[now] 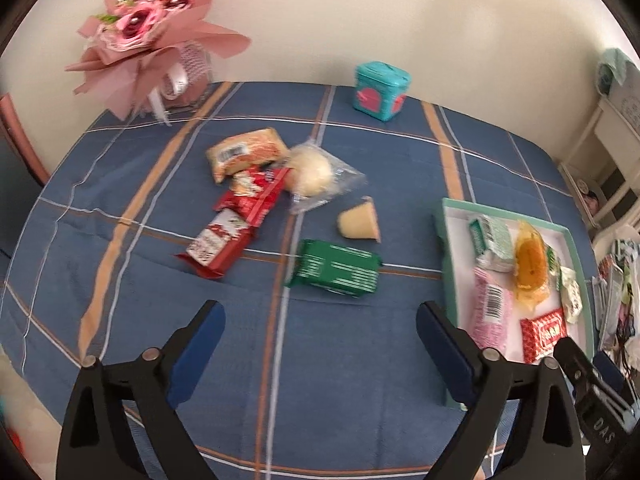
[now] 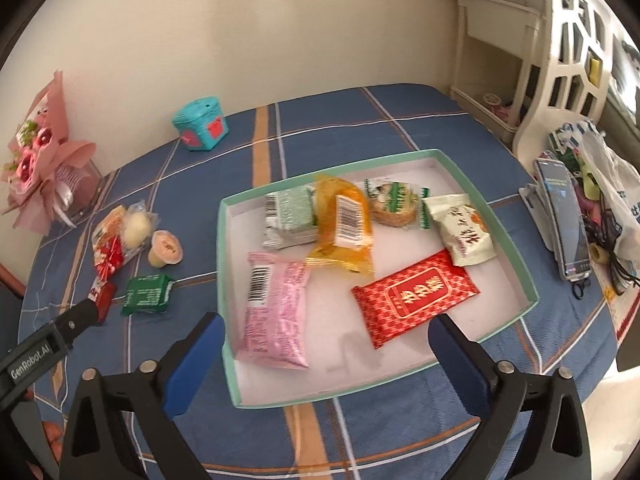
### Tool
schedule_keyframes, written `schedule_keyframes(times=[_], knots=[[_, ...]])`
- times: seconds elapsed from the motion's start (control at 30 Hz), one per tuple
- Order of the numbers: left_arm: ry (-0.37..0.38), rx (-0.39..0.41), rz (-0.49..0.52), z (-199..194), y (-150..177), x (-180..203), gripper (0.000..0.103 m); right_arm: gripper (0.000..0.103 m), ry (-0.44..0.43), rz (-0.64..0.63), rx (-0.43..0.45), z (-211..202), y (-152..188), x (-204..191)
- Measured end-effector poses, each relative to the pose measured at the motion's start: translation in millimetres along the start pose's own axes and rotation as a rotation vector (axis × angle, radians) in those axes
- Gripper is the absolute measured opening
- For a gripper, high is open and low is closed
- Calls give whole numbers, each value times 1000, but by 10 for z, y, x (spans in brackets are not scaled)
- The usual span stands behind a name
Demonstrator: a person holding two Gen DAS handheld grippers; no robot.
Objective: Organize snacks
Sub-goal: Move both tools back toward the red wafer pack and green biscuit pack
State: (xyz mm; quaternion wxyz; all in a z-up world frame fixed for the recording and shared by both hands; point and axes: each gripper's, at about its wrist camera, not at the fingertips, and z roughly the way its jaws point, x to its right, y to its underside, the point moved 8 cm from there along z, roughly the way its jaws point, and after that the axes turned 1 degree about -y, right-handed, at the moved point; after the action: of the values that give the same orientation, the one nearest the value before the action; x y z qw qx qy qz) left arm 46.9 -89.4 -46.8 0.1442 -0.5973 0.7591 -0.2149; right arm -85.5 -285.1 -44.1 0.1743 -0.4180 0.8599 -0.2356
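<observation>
- The left gripper (image 1: 320, 336) hung spread wide and held nothing, above bare blue plaid tablecloth (image 1: 360, 380).
- The right gripper (image 2: 326, 354) was likewise spread and unloaded, over the near edge of the teal-rimmed tray (image 2: 532, 300).
- In the tray lay a pink packet (image 2: 276, 312) and a red packet (image 2: 416, 296) nearest, then a yellow packet (image 2: 344, 224), a pale green packet (image 2: 290, 216), a cream packet (image 2: 462, 228) and a wrapped biscuit (image 2: 394, 200).
- Left of the tray, loose on the cloth, lay a green packet (image 1: 340, 268) and a jelly cup (image 1: 358, 220) on its side.
- Beyond them sat a heap: red packets (image 1: 236, 224), an orange packet (image 1: 246, 152), a wrapped white bun (image 1: 312, 170).
- Farthest, by the wall, stood a teal box (image 1: 380, 90) and a pink bouquet (image 1: 148, 28).
</observation>
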Motion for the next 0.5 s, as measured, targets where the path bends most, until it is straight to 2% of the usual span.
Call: schedule_keyframes(times=[0.5], knots=[[-65, -28, -72, 95, -17, -493, 100, 103, -70, -106, -51, 218, 163, -767]])
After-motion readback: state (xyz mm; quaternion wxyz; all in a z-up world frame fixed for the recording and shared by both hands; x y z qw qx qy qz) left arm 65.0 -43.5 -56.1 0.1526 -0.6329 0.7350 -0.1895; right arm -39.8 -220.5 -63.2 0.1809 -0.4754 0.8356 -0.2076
